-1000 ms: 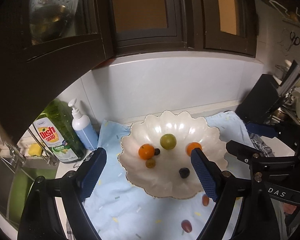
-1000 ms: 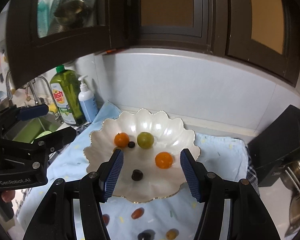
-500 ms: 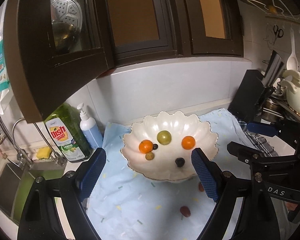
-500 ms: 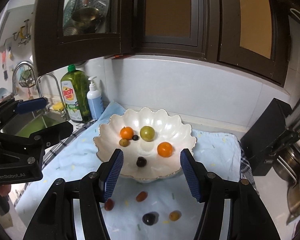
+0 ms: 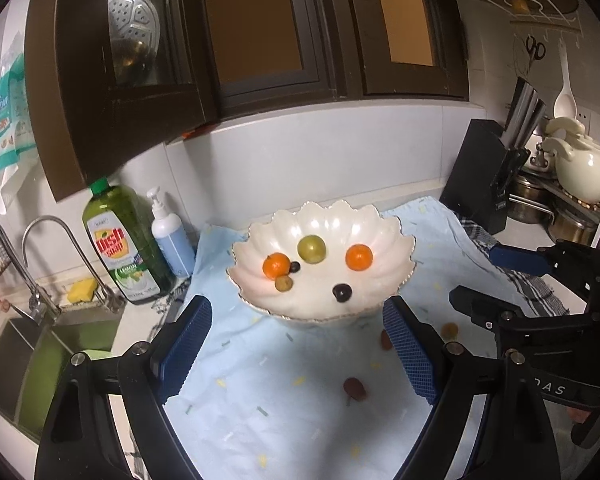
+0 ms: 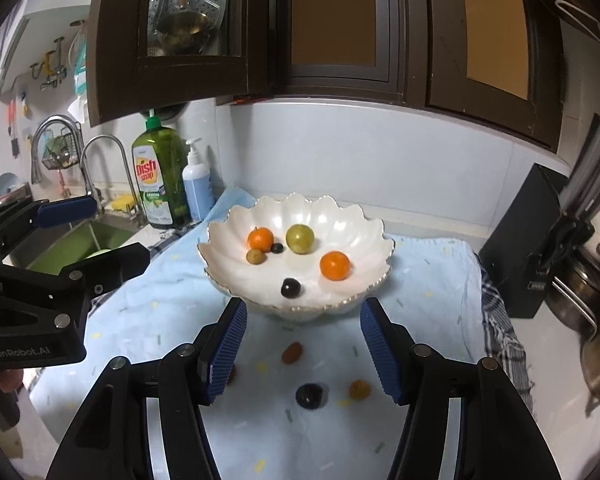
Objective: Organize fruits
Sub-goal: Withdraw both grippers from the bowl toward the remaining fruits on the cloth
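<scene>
The bowl is white and pearly with a scalloped rim, and stands on a pale blue cloth on the counter. It holds six fruits: two oranges, a green fruit, a small tan fruit and two dark fruits. Four more fruits lie on the cloth in front of the bowl: a reddish one, a dark one, a yellow-brown one, and a fourth largely hidden behind the right gripper's left finger.

The left gripper stands wide open above the cloth, holding nothing. The right gripper stands partly open, also empty. In the left view, one red fruit is partly covered by the right-hand finger. The dish soap label is only partly legible.
</scene>
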A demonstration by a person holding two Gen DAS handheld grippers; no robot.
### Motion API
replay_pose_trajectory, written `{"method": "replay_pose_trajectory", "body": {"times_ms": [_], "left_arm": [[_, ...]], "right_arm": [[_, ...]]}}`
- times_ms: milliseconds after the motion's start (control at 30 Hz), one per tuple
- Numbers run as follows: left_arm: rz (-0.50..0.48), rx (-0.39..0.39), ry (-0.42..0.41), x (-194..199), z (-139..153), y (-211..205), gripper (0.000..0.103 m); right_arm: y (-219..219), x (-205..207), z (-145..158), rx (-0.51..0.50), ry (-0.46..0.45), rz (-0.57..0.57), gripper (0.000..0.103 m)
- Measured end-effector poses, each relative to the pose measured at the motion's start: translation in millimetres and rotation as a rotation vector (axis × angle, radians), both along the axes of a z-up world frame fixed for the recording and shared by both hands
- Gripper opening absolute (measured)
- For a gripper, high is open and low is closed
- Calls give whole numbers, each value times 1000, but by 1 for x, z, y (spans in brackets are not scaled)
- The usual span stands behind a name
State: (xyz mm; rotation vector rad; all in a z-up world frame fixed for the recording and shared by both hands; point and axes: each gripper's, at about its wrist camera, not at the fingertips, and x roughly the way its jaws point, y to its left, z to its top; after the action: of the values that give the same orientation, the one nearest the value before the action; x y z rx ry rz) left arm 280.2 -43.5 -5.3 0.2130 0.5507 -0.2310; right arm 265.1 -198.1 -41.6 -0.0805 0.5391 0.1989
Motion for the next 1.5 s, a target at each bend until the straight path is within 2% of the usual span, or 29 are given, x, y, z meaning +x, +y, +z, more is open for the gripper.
{"method": "replay_pose_trajectory", "body": {"times_ms": [333, 767, 933, 1267, 1500], "left_arm": [[-19, 19, 24, -11, -26, -6, 88], [-63, 69, 25, -16, -65, -22, 86], [-88, 84, 49, -13, -81, -26, 82], [-120, 52, 148, 5, -112, -30, 74], [-140, 56, 200, 17, -130, -33, 65]], "right_arm": [[-2, -17, -20, -37, -35, -35, 60], [-3, -10, -59, -28, 64, -40, 60], [-3, -4, -68, -29, 94, -46, 60], [-6, 10, -88, -26, 161, -59, 60], [-5, 22, -99, -32, 197, -57, 59]]}}
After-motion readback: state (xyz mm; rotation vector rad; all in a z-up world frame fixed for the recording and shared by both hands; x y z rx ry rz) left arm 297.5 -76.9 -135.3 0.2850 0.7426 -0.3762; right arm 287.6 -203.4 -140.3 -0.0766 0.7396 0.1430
